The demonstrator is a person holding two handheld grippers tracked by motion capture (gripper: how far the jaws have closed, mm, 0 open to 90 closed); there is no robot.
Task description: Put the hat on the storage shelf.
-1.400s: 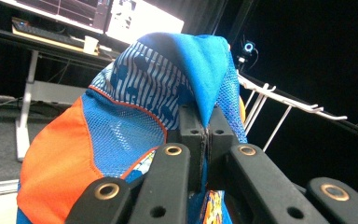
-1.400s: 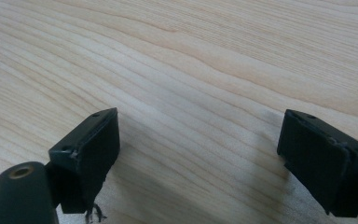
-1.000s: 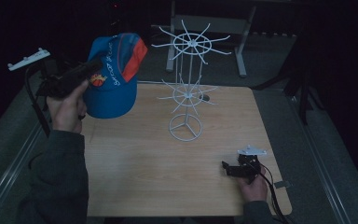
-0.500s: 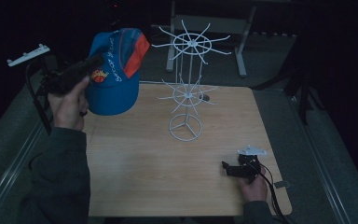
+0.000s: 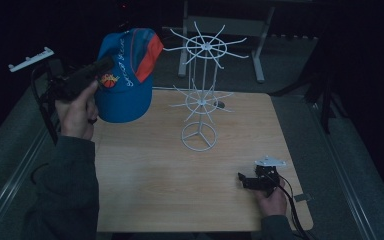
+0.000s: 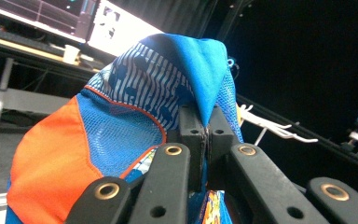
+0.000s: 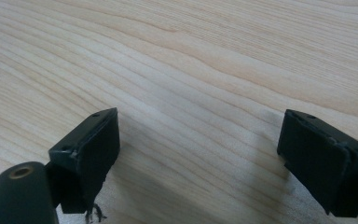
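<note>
We work in a dark room at a square light-wood table (image 5: 145,200); all positions below are given relative to the white wire display stand (image 5: 200,95) with two tiers of radial arms, which stands at the back centre of the table.

The blue fabric cap with orange side panel and mesh (image 5: 125,75) hangs in the air to the left of the stand, level with its upper tier and apart from the nearest arm. The left gripper (image 6: 207,133) has its jaws fully closed on a fold of the cap's cloth. The right gripper (image 7: 198,149) rests on the table in front of the stand and to its right, jaws spread wide with nothing between them.

We judge the cap light, soft and easily deformed. The crown collapses under a pinch, while the brim is probably stiffer. A pinch on the fabric edge, as here, holds well. The mesh could snag on a wire tip.

The stand looks light and thin, so we expect it to tip or turn if pushed. Its projecting upper arms lie between the cap and the central post. A grey metal frame (image 5: 260,50) stands behind the stand, off the table.
</note>
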